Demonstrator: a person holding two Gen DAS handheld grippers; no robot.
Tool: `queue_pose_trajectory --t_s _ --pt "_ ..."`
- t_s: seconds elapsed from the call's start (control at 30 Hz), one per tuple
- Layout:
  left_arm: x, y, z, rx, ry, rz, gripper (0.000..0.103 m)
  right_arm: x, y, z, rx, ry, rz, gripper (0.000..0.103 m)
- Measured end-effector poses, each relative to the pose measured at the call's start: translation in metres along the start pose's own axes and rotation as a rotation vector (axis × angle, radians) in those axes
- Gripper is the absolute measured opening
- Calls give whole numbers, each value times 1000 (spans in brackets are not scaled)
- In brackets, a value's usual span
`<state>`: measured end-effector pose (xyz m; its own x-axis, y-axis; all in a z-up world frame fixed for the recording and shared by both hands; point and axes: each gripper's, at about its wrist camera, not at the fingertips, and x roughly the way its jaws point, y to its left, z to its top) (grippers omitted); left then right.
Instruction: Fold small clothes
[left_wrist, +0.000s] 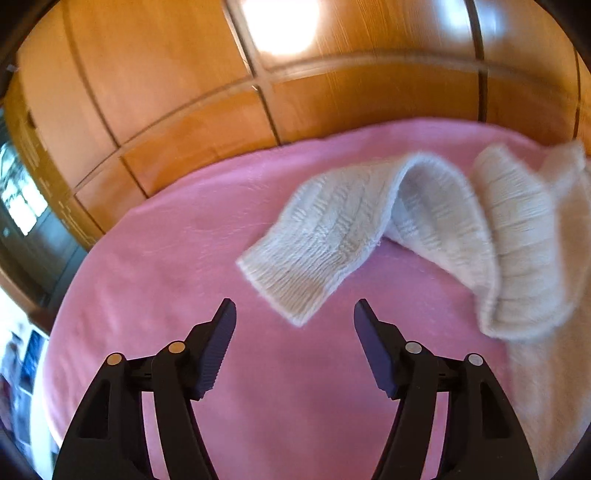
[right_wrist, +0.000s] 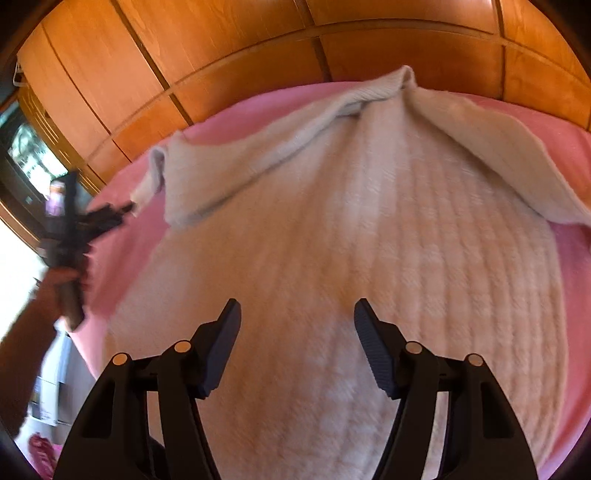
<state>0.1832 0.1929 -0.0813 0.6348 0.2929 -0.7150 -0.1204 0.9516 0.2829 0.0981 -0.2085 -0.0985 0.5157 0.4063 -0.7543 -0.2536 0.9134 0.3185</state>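
Sweater (right_wrist: 332, 258) spread flat on pink blanket (left_wrist: 166, 295), both sleeves thrown across chest to narrow it for folding. Left gripper (left_wrist: 294, 314) and right gripper (right_wrist: 297, 314): jaws parted, empty, gripping nothing.

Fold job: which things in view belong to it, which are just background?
Job: cream knit sweater, its sleeve, left gripper, right gripper, both open and empty.
Background: pink blanket, wooden wardrobe.
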Motion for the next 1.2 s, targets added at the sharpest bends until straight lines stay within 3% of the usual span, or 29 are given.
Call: queue_pose_trajectory --t_s 0.03,0.07,0.1,0.13,0.17,0.2,0.4,0.57,0.7,0.8,0.9,1.03,1.13,1.2 --pt "14 -3 3 11 20 6 63 2 1 7 0 -7 13 60" --pt "24 -2 5 14 34 8 51 6 2 13 -3 -13 21 56" --pt "36 -1 7 19 55 -10 32 7 5 16 -5 -15 28 52" --pt "42 1 9 17 67 -28 26 12 6 25 -10 -20 45 50" --pt "45 4 12 11 63 -36 13 13 11 28 -15 -22 49 46" --pt "44 6 14 8 59 -38 5 17 13 33 -26 -27 52 43" --pt "-1 65 29 -209 3 -209 4 62 18 69 -90 -40 19 34" --pt "-83 137 26 -392 -82 -353 4 99 26 81 -188 2 -3 31" --pt "-148 186 21 -493 -136 -384 4 112 42 103 -232 -30 26 31" --pt "-168 220 22 -573 -127 -374 4 122 49 131 -231 -75 19 31" --pt "-164 245 25 -609 -83 -290 4 135 50 175 -169 -123 18 29" --pt "-100 272 18 -732 106 -219 4 147 58 216 -148 -162 -42 29" --pt "-45 280 10 -805 236 -173 4 136 61 219 -152 -188 -45 31" --pt "-16 286 4 -847 286 -136 4 127 63 208 -170 -193 -41 40"
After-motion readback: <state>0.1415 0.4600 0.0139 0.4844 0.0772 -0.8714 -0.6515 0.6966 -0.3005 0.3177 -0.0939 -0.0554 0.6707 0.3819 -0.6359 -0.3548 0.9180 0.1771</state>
